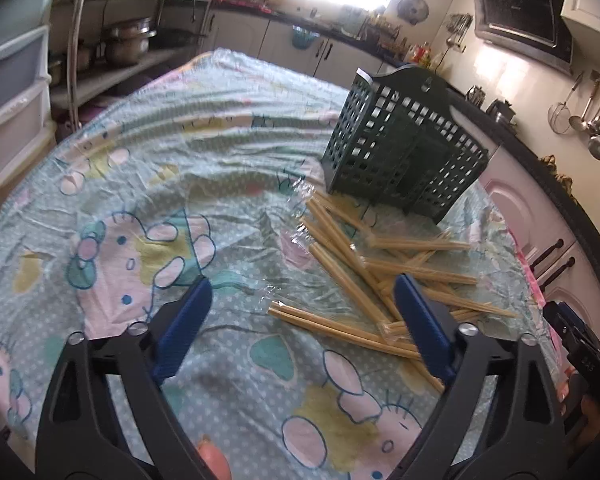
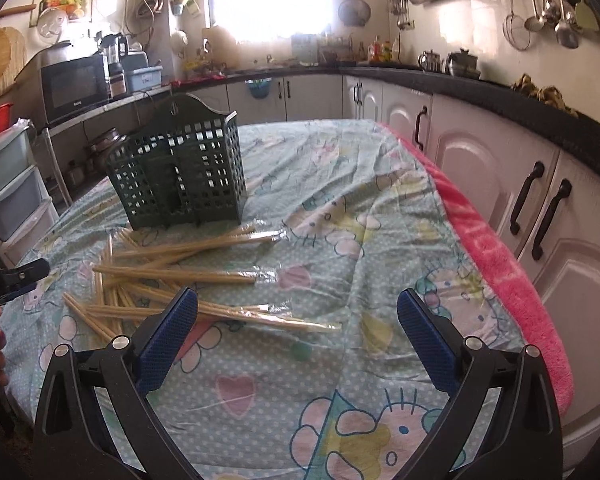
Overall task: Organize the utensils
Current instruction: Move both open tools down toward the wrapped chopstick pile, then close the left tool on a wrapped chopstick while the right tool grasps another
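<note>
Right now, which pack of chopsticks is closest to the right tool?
The wrapped pair lying lowest in the right wrist view, pointing right past the right tool's left finger. The other chopstick packs lie farther back, toward the green basket.

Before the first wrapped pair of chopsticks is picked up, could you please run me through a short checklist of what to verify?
1. Left hand-held gripper open, nothing between its blue pads: ok.
2. Right hand-held gripper open and empty: ok.
3. Dark green perforated plastic utensil basket standing upright on the patterned tablecloth: ok.
4. Basket's compartments free of contents: cannot tell, the inside is too dark.
5. Pile of plastic-wrapped bamboo chopstick pairs lying loose in front of the basket: ok.
6. A single pair lying apart for a clean grasp: not ok, most cross each other; the nearest one in the left wrist view is the most separate.
</note>
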`<state>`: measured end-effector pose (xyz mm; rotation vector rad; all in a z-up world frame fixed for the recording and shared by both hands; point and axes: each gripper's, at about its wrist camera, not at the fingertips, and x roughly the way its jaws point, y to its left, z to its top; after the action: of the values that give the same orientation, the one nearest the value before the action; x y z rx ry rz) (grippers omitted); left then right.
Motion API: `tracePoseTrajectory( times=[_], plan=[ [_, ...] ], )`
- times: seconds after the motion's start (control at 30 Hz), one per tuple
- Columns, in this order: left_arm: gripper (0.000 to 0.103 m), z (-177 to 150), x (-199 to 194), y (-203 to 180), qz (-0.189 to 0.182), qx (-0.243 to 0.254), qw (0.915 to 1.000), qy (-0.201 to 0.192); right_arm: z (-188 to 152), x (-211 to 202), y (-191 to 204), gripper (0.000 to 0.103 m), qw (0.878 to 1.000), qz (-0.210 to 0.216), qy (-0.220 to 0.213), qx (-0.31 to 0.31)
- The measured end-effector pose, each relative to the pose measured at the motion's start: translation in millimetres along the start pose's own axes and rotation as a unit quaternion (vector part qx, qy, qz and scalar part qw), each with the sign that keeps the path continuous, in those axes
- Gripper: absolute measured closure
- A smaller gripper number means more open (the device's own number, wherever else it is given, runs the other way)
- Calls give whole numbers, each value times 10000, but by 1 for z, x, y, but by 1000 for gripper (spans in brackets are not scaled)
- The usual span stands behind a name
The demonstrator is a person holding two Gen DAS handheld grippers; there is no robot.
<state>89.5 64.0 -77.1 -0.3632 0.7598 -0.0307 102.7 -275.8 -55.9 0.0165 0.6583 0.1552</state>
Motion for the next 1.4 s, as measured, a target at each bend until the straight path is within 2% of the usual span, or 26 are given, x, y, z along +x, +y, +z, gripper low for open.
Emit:
tracePoseTrajectory(
  times=[0.13,0.27,0.33,0.6,0.73,0.83,1.0,1.17,1.4],
  plan=[
    [34,0,16,9,-57,-161,9994,292,-2,10,-7,7,9997,91,191,123],
    [44,-2,25,17,-143,-302,9986,406,-5,24,-16,24,9981,178,503,313],
    [48,-2,26,17,-164,-268,9987,399,-6,29,-19,27,9971,251,588,405],
    [84,-3,30,19,-111,-238,9987,440,-11,41,-34,45,9898,612,884,940],
    [89,-3,31,19,-127,-196,9988,434,-11,46,-38,49,9844,789,1012,1204],
    [93,-3,30,17,-136,-123,9989,427,-13,51,-40,58,9810,840,1151,1319],
    [97,-3,30,16,-188,-87,9989,422,-11,53,-42,71,9777,962,1150,1472],
    [99,-2,30,14,-266,-32,9989,396,-7,51,-41,90,9764,1133,1047,1515],
    [99,5,16,8,-401,61,9989,254,13,28,-29,95,9802,1515,554,1151]
  ],
)
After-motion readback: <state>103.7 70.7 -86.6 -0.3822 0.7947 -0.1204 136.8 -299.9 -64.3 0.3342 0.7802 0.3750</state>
